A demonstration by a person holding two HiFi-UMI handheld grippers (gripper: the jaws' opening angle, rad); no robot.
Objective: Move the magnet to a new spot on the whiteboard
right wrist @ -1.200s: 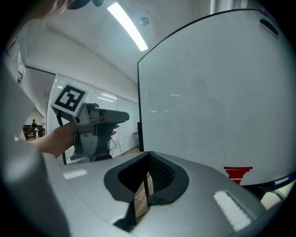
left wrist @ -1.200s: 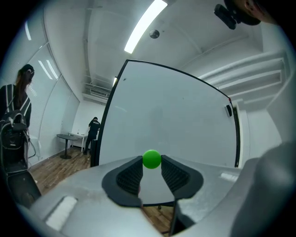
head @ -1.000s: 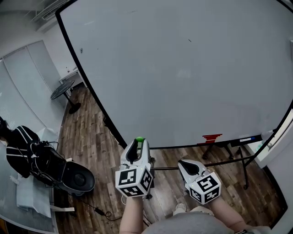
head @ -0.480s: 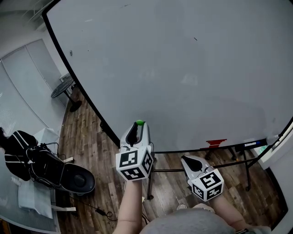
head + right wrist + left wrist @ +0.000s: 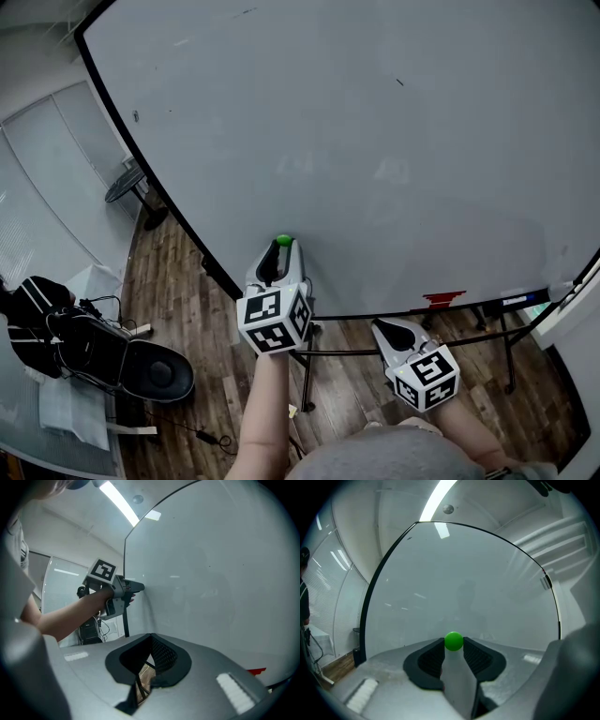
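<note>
A small green round magnet [image 5: 283,241] [image 5: 453,641] sits between the tips of my left gripper [image 5: 281,247] [image 5: 453,645], which is shut on it. The magnet is right at the lower left part of the big whiteboard [image 5: 375,141] [image 5: 464,583] [image 5: 211,564]; whether it touches the surface I cannot tell. In the right gripper view the left gripper [image 5: 137,587] points level at the board near its black left frame. My right gripper [image 5: 392,330] [image 5: 151,641] hangs lower and further back from the board, jaws together with nothing in them.
A red thing [image 5: 442,299] and a blue marker [image 5: 514,301] lie on the board's tray at the lower right. The board's black stand legs [image 5: 323,353] cross the wood floor below. A black bag on a chair [image 5: 94,347] and a small round table [image 5: 127,185] stand at the left.
My left gripper has moved forward and up to the whiteboard with the green magnet in it. The right gripper has shifted only a little.
</note>
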